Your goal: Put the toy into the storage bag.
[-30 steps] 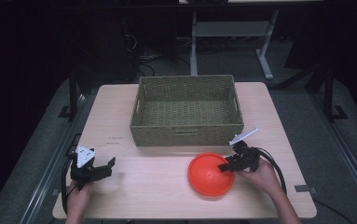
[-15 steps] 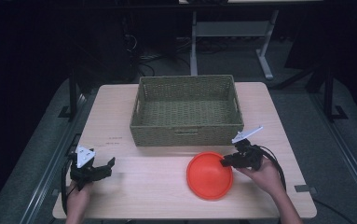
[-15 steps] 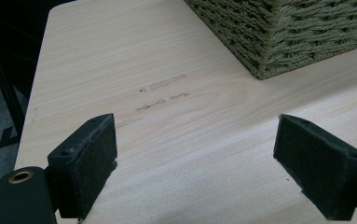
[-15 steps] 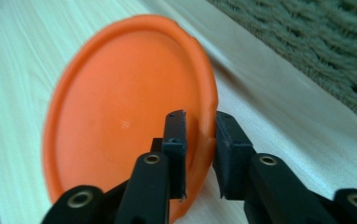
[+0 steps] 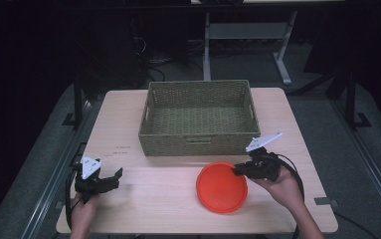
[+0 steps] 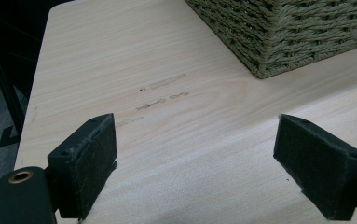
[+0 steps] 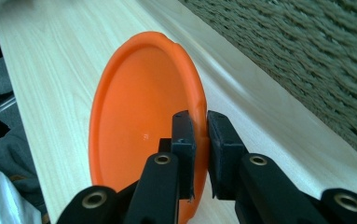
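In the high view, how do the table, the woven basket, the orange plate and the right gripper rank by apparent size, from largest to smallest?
1. Table
2. Woven basket
3. Orange plate, clearly smaller than the basket
4. Right gripper, its jaws shut on the plate's rim

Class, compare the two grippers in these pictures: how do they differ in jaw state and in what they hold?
The right gripper has its jaws shut on the rim of the orange plate, whereas the left gripper has its jaws wide open with nothing between them. The right gripper sits beside the wicker basket; the left gripper sits at the table's left front corner, far from the plate. Both are black and hand-held.
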Demonstrator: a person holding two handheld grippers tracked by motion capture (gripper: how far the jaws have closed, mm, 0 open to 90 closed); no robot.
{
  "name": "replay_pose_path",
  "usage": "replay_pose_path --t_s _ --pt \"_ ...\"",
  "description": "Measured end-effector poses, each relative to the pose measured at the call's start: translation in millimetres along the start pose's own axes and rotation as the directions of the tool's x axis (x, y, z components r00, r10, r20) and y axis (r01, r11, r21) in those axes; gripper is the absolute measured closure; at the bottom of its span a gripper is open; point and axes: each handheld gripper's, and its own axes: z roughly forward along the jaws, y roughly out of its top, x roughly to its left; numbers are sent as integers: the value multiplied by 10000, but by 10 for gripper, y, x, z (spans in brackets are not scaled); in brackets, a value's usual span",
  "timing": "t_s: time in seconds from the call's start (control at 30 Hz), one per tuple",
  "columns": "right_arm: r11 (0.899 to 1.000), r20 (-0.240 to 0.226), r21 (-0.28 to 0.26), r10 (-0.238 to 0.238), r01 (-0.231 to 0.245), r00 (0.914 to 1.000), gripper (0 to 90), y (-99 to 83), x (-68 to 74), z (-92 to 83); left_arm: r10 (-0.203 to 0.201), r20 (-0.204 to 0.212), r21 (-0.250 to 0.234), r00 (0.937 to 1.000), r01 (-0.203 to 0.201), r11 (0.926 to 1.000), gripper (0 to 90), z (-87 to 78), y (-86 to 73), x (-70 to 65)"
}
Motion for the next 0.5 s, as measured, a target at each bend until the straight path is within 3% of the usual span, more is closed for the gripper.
replay_pose_path --t_s 0.2,0.5 --pt "9997 -185 -98 -206 204 9996 818 46 46 -78 15 13 -26 10000 -15 10000 128 -1 1 -8" --pt "9994 -89 -214 -268 266 9996 818 137 64 -252 -73 -21 -3 10000 73 10000 128 0 0 -5"
